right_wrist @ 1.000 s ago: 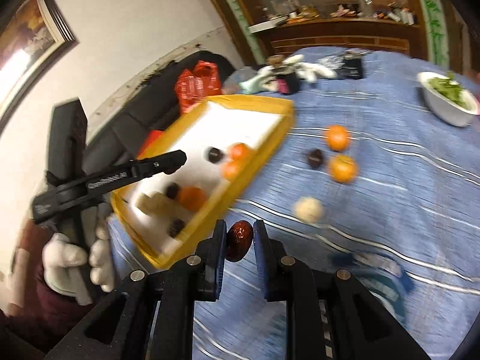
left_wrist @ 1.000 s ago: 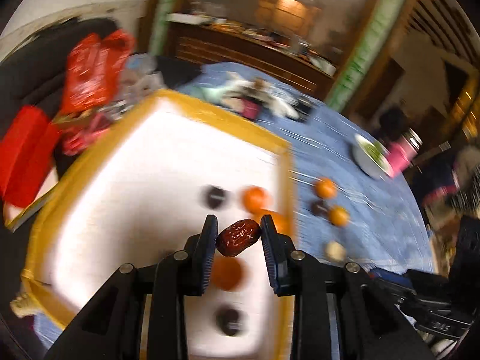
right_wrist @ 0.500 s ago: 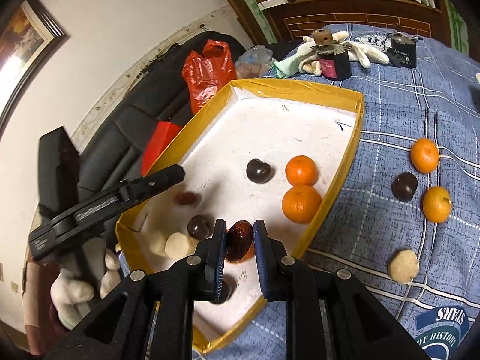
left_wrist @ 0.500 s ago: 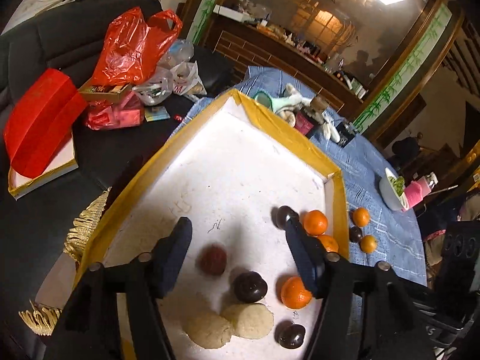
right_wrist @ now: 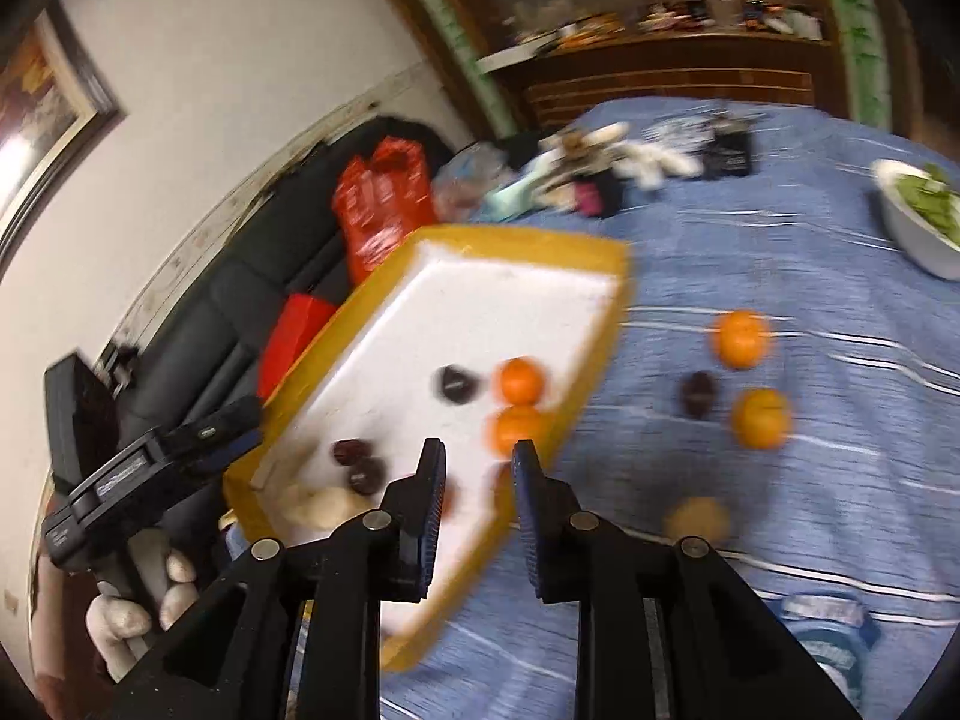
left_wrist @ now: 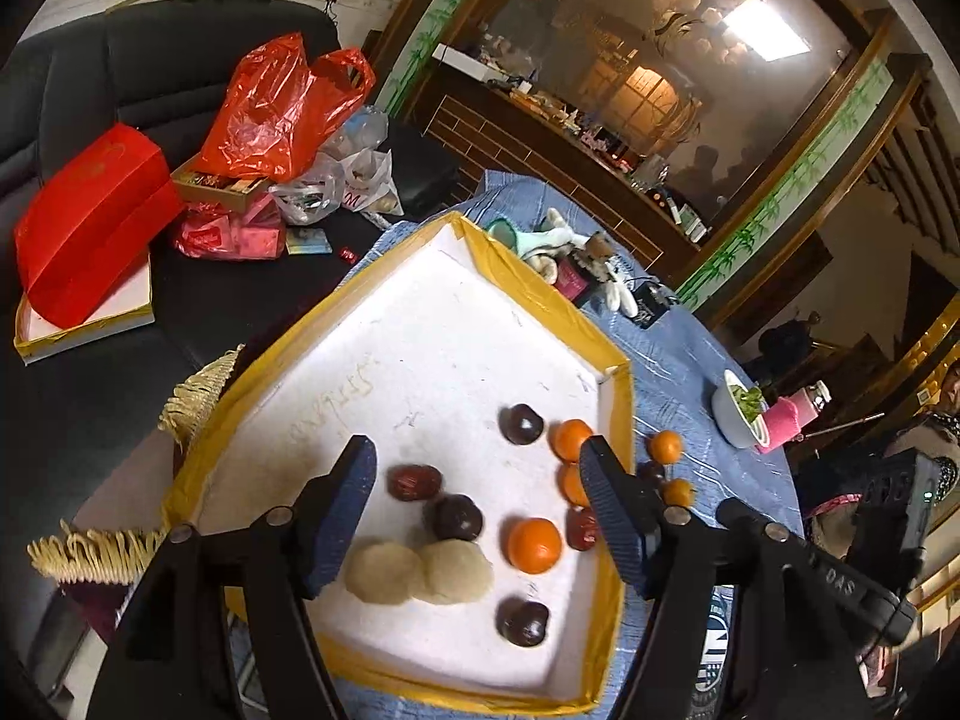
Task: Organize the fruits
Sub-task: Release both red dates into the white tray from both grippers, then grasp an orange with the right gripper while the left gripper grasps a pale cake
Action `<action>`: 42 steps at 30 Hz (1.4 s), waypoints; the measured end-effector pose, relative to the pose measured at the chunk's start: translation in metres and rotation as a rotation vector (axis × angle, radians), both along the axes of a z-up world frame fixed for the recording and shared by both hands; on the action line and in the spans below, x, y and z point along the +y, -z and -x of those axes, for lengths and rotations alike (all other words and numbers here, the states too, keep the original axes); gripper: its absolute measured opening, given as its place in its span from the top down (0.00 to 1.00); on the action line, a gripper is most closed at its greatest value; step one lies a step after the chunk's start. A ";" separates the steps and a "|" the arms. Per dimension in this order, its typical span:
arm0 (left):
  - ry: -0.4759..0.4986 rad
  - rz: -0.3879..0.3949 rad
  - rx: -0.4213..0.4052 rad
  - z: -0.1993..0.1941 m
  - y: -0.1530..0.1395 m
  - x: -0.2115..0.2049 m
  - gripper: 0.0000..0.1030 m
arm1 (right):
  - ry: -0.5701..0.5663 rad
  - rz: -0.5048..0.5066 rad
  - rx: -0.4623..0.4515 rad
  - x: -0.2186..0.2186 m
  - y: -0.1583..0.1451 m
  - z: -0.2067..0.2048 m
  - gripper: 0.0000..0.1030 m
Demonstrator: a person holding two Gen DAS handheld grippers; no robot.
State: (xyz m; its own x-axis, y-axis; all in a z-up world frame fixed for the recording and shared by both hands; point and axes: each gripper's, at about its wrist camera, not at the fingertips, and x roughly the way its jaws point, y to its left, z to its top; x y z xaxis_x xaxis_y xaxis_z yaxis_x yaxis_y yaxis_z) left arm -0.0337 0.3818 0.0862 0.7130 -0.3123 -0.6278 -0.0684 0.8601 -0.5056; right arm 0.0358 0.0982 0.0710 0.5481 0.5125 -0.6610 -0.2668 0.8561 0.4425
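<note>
Both claws hang empty, left claw (left_wrist: 477, 504) wide, right claw (right_wrist: 477, 480) narrower. Most fruit lies in the tray (left_wrist: 624, 396); oranges (right_wrist: 759, 419) (and a dark fruit) wait on the tabletop (right_wrist: 810, 540), where a hasty grab could roll them away.

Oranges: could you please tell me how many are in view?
5 oranges. Three lie in the tray: two by its right wall, the second partly hidden by a finger of the left gripper, one nearer. Two sit on the blue cloth outside.

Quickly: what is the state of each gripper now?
Left gripper: open, holding nothing, above the tray.
Right gripper: open, holding nothing.
</note>
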 end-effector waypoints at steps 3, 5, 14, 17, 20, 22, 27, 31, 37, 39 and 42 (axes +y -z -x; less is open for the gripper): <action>0.022 -0.003 -0.011 0.003 -0.004 -0.013 0.30 | 0.094 0.006 0.012 -0.042 0.006 0.005 0.73; 0.058 -0.013 -0.014 0.004 -0.006 -0.028 0.30 | 0.151 0.024 0.030 -0.066 0.015 0.010 0.73; 0.255 -0.112 -0.021 0.004 -0.002 -0.107 0.30 | 0.173 0.073 0.067 -0.086 0.041 -0.010 0.74; 0.314 -0.151 -0.026 0.004 0.000 -0.129 0.30 | 0.158 0.130 0.050 -0.076 0.044 -0.027 0.74; 0.370 -0.189 -0.034 0.004 0.002 -0.149 0.30 | 0.138 0.172 0.057 -0.068 0.053 -0.043 0.73; 0.405 -0.213 -0.041 0.004 0.004 -0.162 0.30 | 0.141 0.192 0.037 -0.065 0.055 -0.049 0.64; 0.465 -0.239 -0.040 0.003 0.010 -0.188 0.36 | 0.122 0.233 0.015 -0.065 0.055 -0.055 0.60; 0.488 -0.252 -0.011 -0.002 0.020 -0.204 0.39 | 0.141 0.180 0.022 -0.078 0.060 -0.058 0.64; 0.514 -0.290 0.014 -0.009 0.030 -0.226 0.39 | 0.155 0.083 0.034 -0.099 0.064 -0.055 0.79; 0.527 -0.314 0.019 -0.014 0.033 -0.236 0.50 | 0.155 0.040 0.030 -0.105 0.066 -0.051 0.79; 0.540 -0.342 0.035 -0.023 0.040 -0.247 0.58 | 0.151 -0.016 0.028 -0.112 0.071 -0.047 0.80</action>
